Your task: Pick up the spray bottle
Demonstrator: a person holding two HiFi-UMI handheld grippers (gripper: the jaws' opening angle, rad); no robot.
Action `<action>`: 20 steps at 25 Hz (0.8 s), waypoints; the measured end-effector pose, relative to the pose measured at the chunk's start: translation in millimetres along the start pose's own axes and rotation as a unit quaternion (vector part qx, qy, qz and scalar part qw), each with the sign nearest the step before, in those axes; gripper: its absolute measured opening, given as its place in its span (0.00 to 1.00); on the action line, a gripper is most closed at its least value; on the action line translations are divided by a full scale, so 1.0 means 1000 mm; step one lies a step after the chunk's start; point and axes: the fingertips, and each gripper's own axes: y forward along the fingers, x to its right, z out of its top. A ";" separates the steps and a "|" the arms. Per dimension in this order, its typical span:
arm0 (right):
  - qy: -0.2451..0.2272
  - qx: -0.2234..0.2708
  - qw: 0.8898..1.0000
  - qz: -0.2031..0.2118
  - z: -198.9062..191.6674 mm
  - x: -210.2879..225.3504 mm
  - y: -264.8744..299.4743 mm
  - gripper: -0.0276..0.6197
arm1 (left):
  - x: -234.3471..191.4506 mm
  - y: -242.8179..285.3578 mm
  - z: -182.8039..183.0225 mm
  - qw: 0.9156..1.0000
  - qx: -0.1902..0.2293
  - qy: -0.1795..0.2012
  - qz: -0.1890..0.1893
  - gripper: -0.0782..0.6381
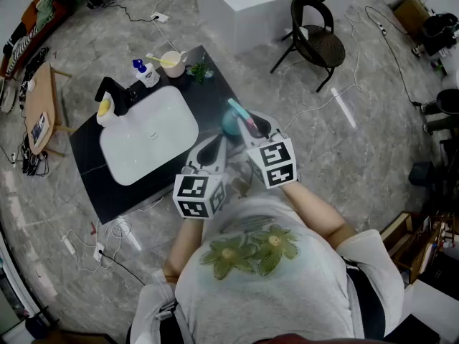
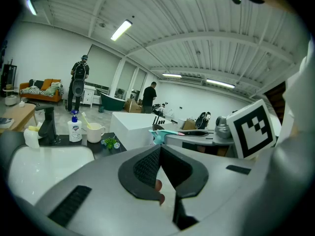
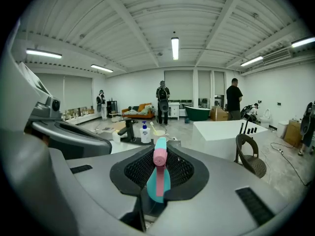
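Spray bottle [image 3: 158, 178]: teal body, pink nozzle, upright between the right gripper's jaws.
Right gripper [image 3: 160, 152]: jaws clamped on the spray bottle's body, nozzle sticking up above them.
Left gripper [image 2: 160, 150]: jaws closed together, nothing between them, just beside the right gripper.
Place: in the head view the bottle shows at the black counter's [image 1: 93, 185] right edge, beside the white sink [image 1: 115, 169].
Behind the sink: soap bottle [image 1: 148, 74], mug [image 1: 171, 63].
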 end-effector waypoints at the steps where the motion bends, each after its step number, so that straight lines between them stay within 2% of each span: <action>1: 0.000 0.003 1.000 0.001 0.002 -0.001 -0.001 0.15 | 0.000 0.000 0.000 1.000 0.000 0.000 0.001 0.12; 11: -0.007 0.022 1.000 0.007 0.017 -0.007 -0.018 0.15 | 0.005 -0.005 0.001 1.000 0.006 -0.007 0.001 0.12; 20: -0.001 0.059 0.998 0.019 0.045 -0.016 -0.041 0.15 | 0.009 -0.010 0.000 1.000 0.007 -0.012 -0.004 0.12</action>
